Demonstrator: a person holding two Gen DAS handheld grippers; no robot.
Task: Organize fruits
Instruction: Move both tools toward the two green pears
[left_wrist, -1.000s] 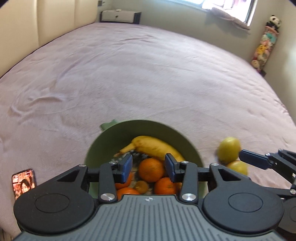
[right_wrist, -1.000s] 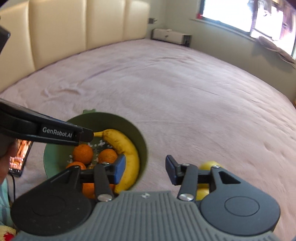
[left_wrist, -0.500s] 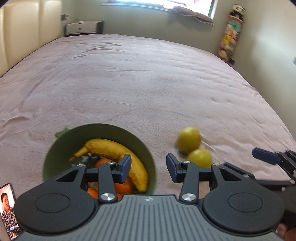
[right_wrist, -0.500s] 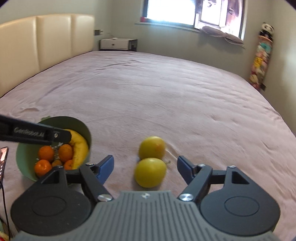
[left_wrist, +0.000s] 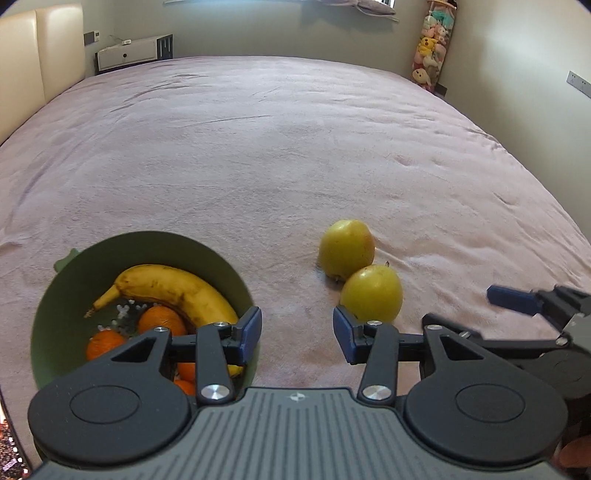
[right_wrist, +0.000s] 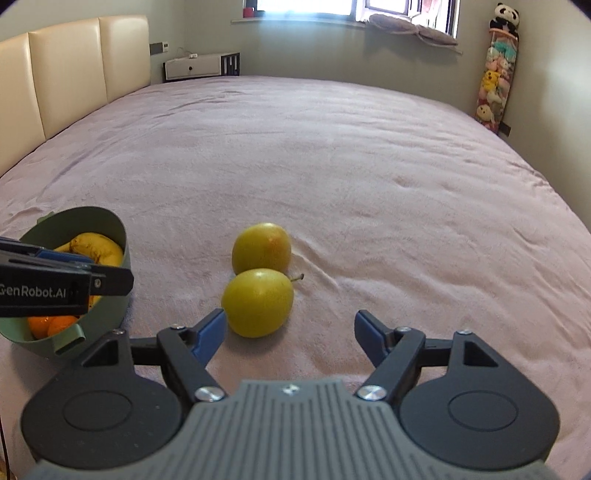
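1. a wide pink bed cover (right_wrist: 332, 155) carries everything; the fruit sits toward its near edge, and most of the cover reaches bare toward the far edge by the wall.
2. a green bowl (left_wrist: 218, 258) stands near the near left part of the cover. in it lie a banana (left_wrist: 173, 288) curved along the bowl's right wall and several oranges (left_wrist: 160, 319) beneath it; how many oranges there are cannot be told, since the gripper covers part of the bowl.
3. two yellow-green apples lie on the cover to the right of the bowl, well apart from it and touching each other: the far apple (right_wrist: 261, 248) and the near apple (right_wrist: 258, 302), whose short stem points right.
4. the left gripper (left_wrist: 297, 334) hangs over bare cover between the bowl and the near apple. its jaws are opening, with nothing between them; its left finger overlaps the bowl's rim in view, its right finger sits just beside the near apple.
5. the right gripper (right_wrist: 290, 334) points down at the near apple, its blue pads (right_wrist: 208, 332) spread wide and empty. the near apple lies just beyond the left pad and looks clear of it, though contact is hard to judge from this angle.
6. in the right wrist view the left gripper's black arm crosses in front of the bowl.
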